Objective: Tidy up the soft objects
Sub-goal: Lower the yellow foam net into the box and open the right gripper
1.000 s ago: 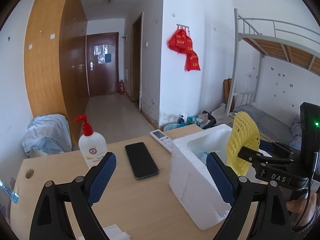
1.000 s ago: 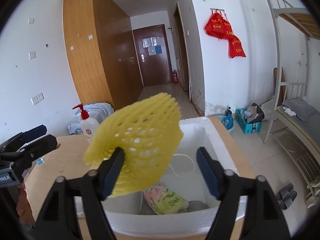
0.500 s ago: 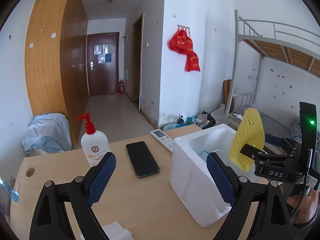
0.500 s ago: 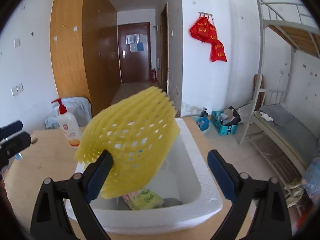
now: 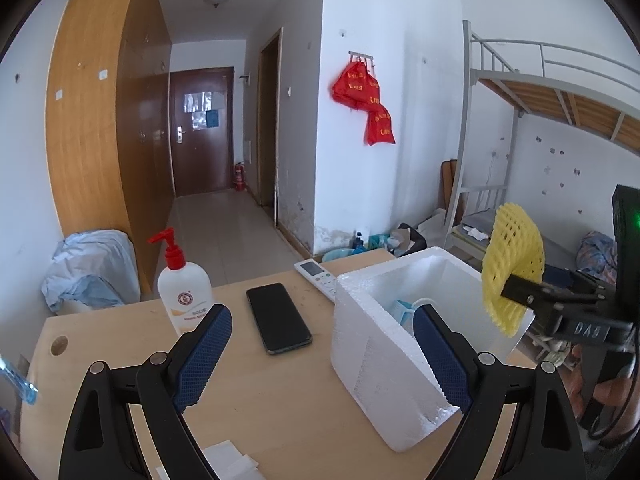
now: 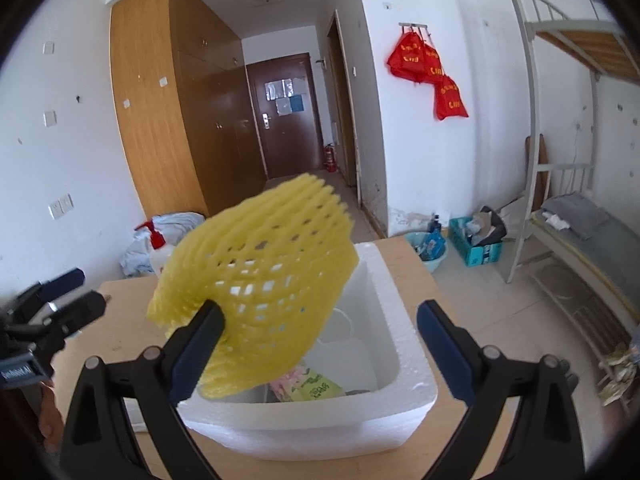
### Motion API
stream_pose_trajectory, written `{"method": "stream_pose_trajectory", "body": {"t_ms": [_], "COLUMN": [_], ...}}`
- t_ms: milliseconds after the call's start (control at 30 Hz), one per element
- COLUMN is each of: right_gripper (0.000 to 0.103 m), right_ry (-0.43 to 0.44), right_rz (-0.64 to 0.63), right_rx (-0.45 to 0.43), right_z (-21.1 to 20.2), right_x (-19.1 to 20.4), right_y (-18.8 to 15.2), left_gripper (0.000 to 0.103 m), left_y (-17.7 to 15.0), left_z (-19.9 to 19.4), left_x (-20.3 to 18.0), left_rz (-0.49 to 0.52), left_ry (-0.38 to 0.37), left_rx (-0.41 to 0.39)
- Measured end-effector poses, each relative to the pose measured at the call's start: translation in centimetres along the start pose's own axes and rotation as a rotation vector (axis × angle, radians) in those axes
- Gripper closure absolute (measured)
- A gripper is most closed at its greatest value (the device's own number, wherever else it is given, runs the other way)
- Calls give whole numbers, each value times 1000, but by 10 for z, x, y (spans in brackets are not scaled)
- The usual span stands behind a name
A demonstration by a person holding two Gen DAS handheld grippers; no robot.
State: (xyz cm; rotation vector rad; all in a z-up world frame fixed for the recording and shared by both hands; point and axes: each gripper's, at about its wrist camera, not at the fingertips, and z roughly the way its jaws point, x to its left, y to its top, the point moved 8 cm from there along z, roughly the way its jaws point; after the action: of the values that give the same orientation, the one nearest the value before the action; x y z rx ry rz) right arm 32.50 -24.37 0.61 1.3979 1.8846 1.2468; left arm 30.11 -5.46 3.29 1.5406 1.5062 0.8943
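Right against the right gripper's [image 6: 318,346] left pad, its jaws spread wide, clings the yellow foam fruit net [image 6: 256,288], above the white foam box [image 6: 404,380] just beyond. Farther left, the left gripper [image 5: 322,350] stands open, empty, over the table [image 5: 248,404].

Both wrist views look slightly downward from close range, sharing the foam box [image 5: 384,332] [image 6: 404,360], left view from its left.

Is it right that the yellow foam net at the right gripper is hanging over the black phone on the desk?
Not quite. The yellow foam net at the right gripper hangs over the open white foam box, not the black phone. The right wrist view shows it.
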Motion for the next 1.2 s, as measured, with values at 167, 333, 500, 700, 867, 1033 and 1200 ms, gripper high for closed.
{"method": "stream_pose_trajectory", "body": {"t_ms": [167, 333, 500, 700, 867, 1033, 1200], "right_gripper": [5, 5, 5, 5, 5, 5, 5], "right_ry": [41, 106, 74, 68, 51, 29, 65], "right_rz": [33, 37, 7, -21, -32, -32, 1], "right_rx": [14, 27, 39, 36, 43, 32, 26], "right_z": [2, 3, 5, 4, 4, 2, 1], "right_x": [-2, 8, 9, 15, 14, 8, 1], "right_y": [1, 1, -4, -6, -9, -9, -8], "left_gripper": [11, 11, 11, 11, 11, 10, 10], "left_y": [-2, -1, 15, 20, 15, 18, 18], "left_z": [-1, -2, -12, 4, 12, 25, 32], "left_x": [0, -3, -13, -45, -66, -65, -62], "left_rz": [-3, -12, -17, 43, 117, 102, 97], "left_ry": [-2, -40, -100, -189, -216, -204, -207], "left_rx": [-1, -3, -67, -30, -37, -22, -5]}}
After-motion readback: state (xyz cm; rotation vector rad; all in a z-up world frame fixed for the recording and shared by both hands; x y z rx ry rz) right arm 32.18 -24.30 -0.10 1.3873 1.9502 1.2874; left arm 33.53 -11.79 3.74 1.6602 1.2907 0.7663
